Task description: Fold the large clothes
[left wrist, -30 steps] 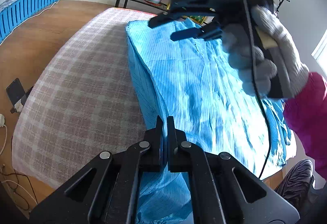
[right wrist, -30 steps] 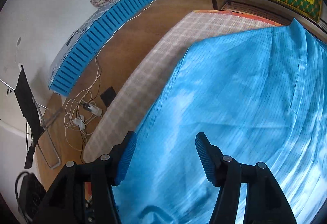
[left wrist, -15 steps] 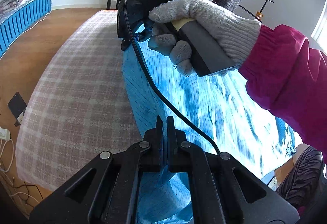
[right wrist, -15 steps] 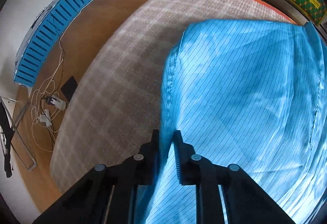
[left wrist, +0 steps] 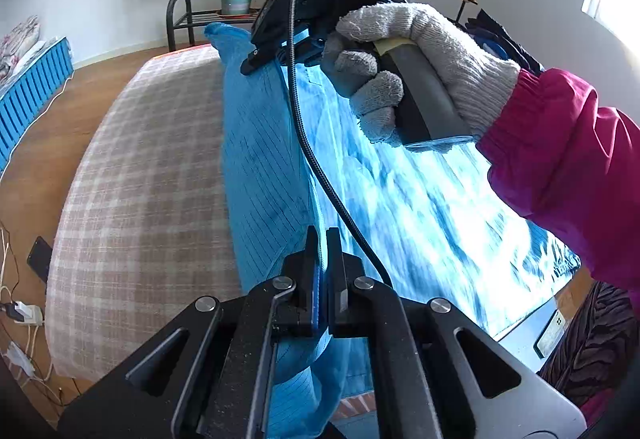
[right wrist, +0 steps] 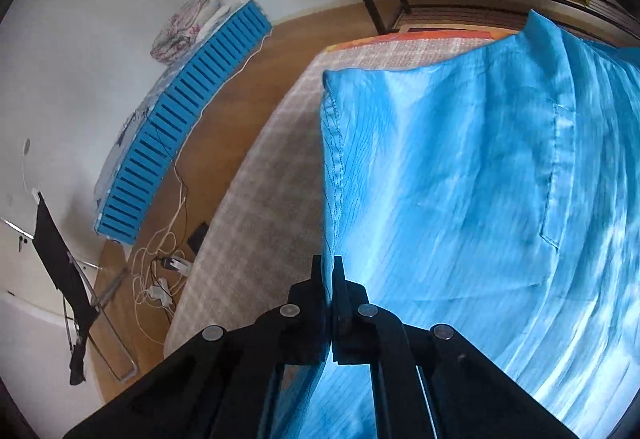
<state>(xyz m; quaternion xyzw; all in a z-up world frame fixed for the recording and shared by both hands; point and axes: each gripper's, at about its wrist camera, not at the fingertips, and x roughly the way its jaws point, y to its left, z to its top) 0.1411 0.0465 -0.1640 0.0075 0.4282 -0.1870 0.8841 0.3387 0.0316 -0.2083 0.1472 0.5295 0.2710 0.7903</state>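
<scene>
While both grippers grip the blue garment [left wrist: 272, 159] along its left edge, the fold looks only begun: that edge is raised off the plaid-covered bed [left wrist: 140, 179], and most of the cloth lies spread out to the right of the fingers, wrinkled and unfolded. Carrying the lifted edge across, laying it down and making further folds all appear to be left.

Seen from the left wrist, the left gripper [left wrist: 322, 259] has its fingers pressed together with a thin layer of the blue cloth pinched between them; more cloth hangs below and drapes ahead. Farther ahead of those fingers, a gloved hand [left wrist: 420, 55] with a magenta sleeve [left wrist: 560, 143] holds the right gripper [left wrist: 256, 61], its cable [left wrist: 316, 167] trailing back over the cloth.

Seen from the right wrist, the right gripper [right wrist: 328, 271] has just been closing and now clamps the stitched hem between its fingers. From there the hem runs straight ahead to a corner, with the garment's pocket seam off to the right.
</scene>
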